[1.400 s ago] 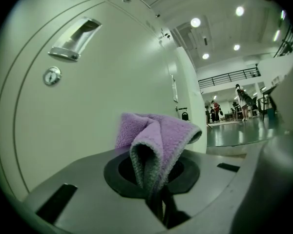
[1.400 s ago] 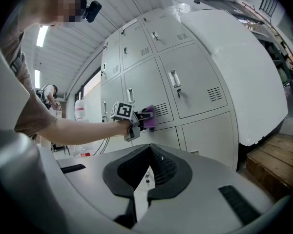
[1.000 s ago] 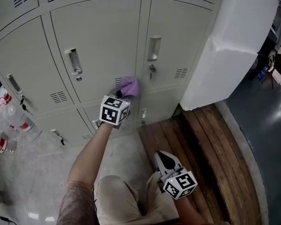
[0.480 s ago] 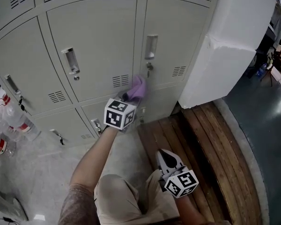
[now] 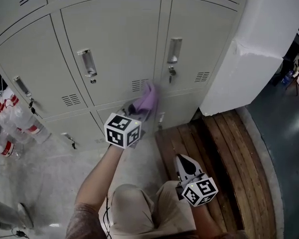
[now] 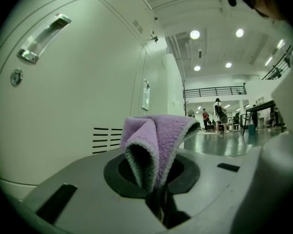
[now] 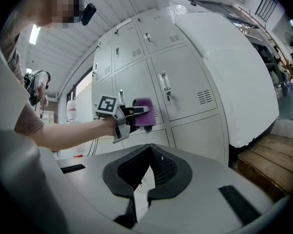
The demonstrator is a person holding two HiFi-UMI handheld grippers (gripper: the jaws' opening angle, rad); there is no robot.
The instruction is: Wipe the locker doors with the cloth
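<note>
Lilac cloth, 12 o'clock of centre, its hem edged paler grey-white. Locker doors, 10 to 1 o'clock: plain pale grey-beige, with dark louvre slits and silver handles. Left gripper and right gripper: grey bodies, black jaw pads. Each bears a white marker cube printed with black squares. At 2 o'clock, a white block. At 4 o'clock, brown wooden planks with dark gaps, bordered by dark blue-grey floor. At 8 o'clock, pale speckled grey floor. At 9 o'clock, clear bottles with red-and-white labels. At 6 o'clock, khaki shorts and a brown-grey sleeve.
</note>
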